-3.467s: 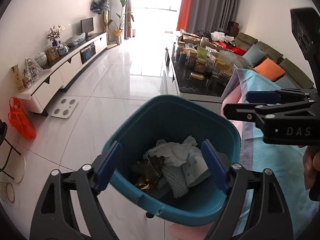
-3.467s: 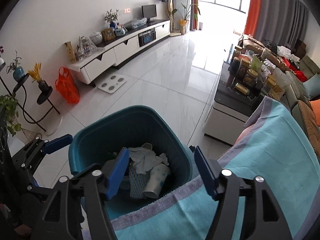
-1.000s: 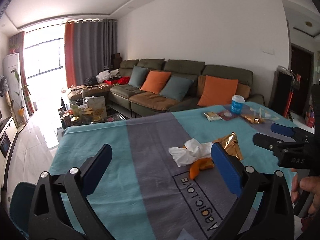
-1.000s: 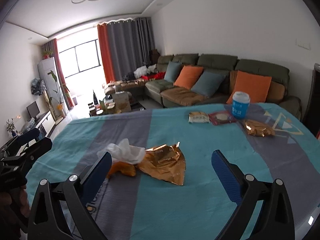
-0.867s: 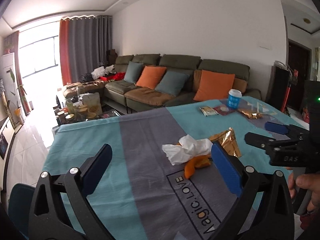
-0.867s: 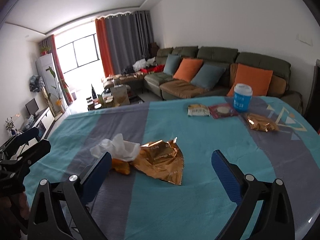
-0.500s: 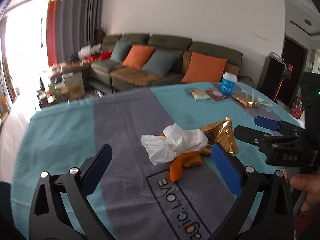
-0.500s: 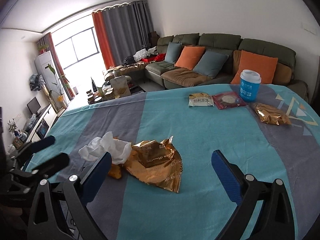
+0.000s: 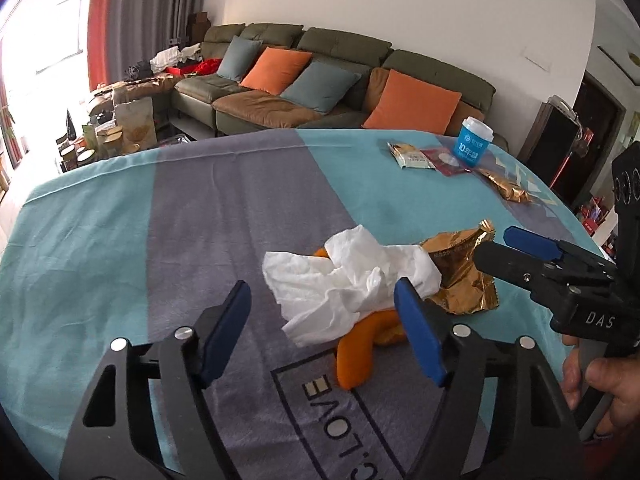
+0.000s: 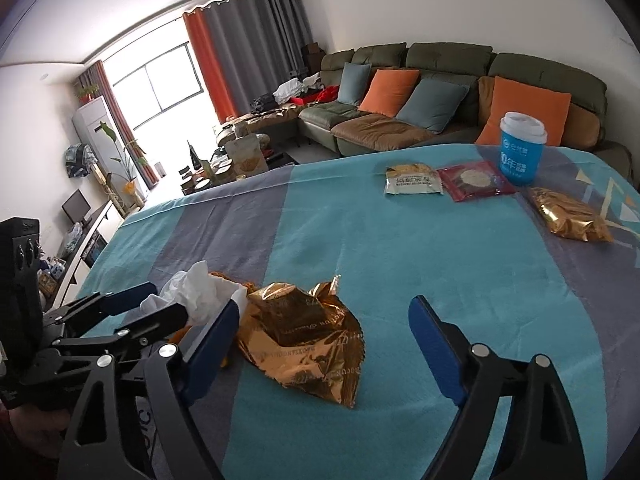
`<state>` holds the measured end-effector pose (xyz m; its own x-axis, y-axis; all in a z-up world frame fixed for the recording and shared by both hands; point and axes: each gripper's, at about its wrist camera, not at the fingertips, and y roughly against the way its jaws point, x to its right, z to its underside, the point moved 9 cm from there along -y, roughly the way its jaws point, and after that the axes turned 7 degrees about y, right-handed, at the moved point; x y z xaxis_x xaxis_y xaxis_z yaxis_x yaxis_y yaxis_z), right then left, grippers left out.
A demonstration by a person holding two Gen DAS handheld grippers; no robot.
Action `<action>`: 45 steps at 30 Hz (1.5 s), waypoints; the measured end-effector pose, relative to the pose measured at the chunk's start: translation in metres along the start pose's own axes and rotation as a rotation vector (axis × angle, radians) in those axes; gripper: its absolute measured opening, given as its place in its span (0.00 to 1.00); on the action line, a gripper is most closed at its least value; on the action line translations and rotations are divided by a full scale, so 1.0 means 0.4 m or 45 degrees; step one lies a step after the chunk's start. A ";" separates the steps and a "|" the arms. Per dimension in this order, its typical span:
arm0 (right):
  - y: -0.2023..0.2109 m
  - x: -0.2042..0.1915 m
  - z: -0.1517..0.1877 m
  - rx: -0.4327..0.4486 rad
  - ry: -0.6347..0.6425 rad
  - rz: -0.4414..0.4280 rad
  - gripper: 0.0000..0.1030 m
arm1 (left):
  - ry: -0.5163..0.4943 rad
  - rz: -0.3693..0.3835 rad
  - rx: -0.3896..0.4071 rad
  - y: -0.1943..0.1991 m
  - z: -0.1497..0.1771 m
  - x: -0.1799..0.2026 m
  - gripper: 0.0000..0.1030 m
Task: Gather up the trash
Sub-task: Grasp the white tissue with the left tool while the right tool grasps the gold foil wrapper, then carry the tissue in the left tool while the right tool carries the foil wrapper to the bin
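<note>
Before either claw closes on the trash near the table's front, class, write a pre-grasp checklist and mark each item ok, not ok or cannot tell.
1. Left claw empty, jaws just been closing: ok.
2. Crumpled tissue ahead of the left claw, not yet between its pads: not ok.
3. Orange peel partly under the tissue, free to lift: cannot tell.
4. Right claw empty, jaws just been closing: ok.
5. Gold wrapper lying between the right claw's pads, untouched: ok.
6. Blue cup well away from both claws: ok.
</note>
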<state>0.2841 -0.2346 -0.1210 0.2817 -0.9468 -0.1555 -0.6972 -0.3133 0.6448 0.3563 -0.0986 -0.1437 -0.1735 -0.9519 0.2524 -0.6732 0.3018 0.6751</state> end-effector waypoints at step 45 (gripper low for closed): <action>0.155 -0.109 -0.036 0.113 0.085 -0.066 0.05 | 0.037 0.039 0.243 0.307 -0.014 -0.043 0.13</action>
<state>0.2380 -0.2118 -0.0634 0.3600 -0.9232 -0.1346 -0.7355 -0.3696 0.5678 0.2806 -0.0451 -0.0613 -0.1773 -0.9396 0.2928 -0.7924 0.3128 0.5238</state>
